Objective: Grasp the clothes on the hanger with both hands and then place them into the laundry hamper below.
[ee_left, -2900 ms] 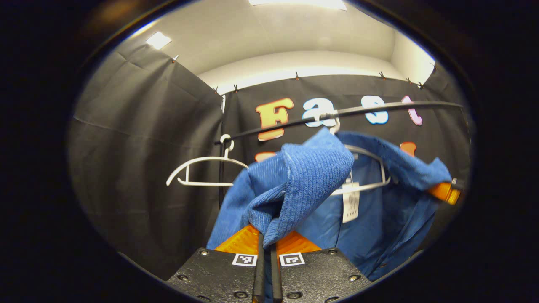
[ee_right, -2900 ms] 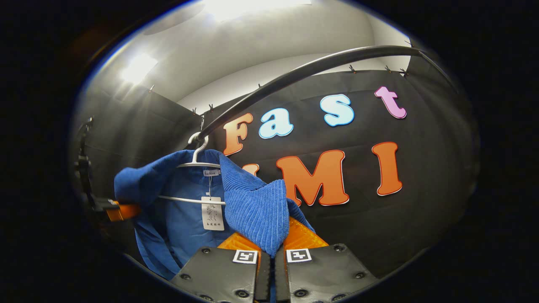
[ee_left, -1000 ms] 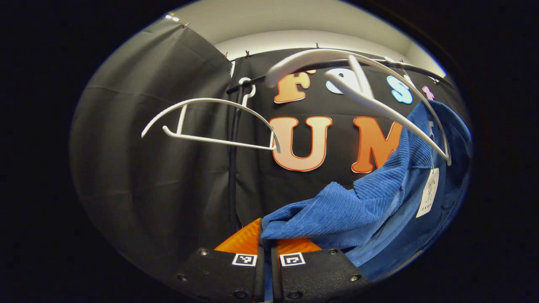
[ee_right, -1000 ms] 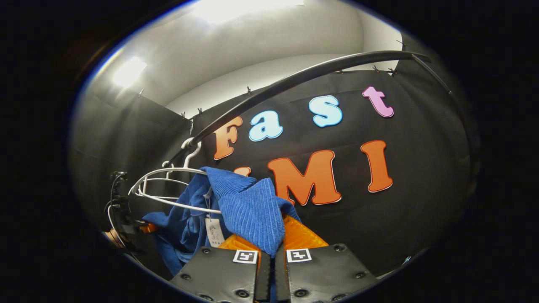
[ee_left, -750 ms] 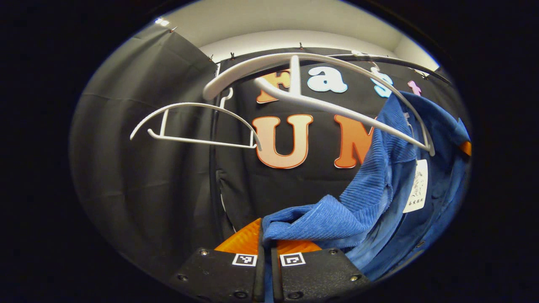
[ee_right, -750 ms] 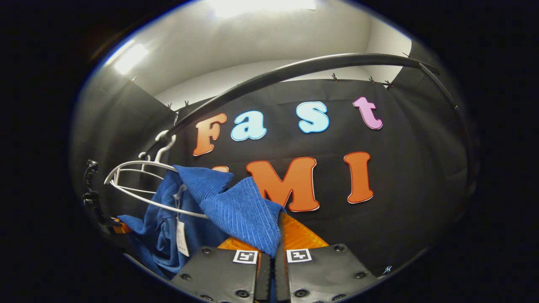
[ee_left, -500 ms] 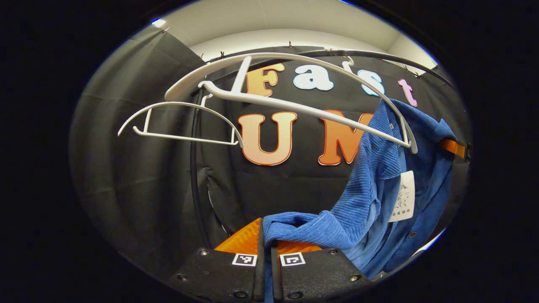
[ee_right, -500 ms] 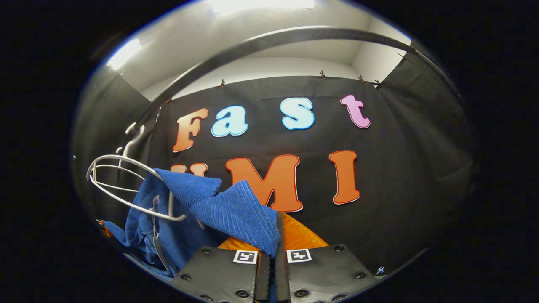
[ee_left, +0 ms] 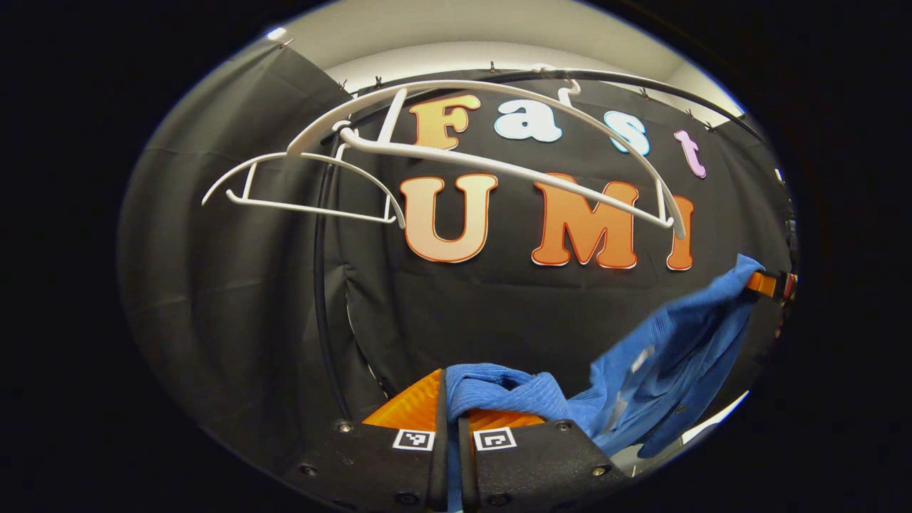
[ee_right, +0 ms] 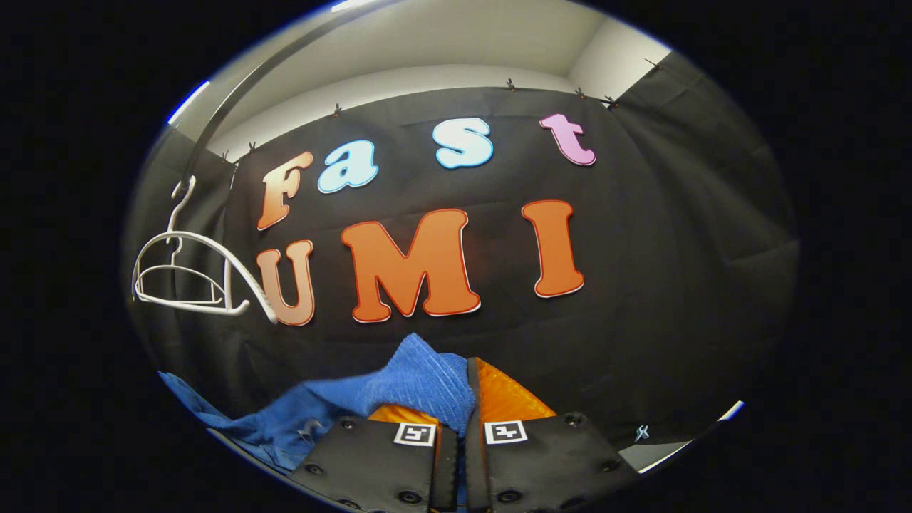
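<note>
The garment [ee_left: 641, 370] pinched in the left gripper [ee_left: 451, 417] was bright blue with a fine ribbed texture, the same blue showing at the right gripper [ee_right: 459, 420]. Above and ahead of the fingers, both hangers [ee_left: 499, 135] were plain white, on a black rail [ee_left: 641, 78]. The ceiling [ee_right: 427, 43] beyond was off-white.

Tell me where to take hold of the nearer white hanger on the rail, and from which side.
Grip the nearer hanger on its straight lower bar, probably coming from below. It hangs bare from the rail, and the bar is thin and open underneath. Both the left gripper and right gripper are shut on the blue garment, now off the hanger.
</note>
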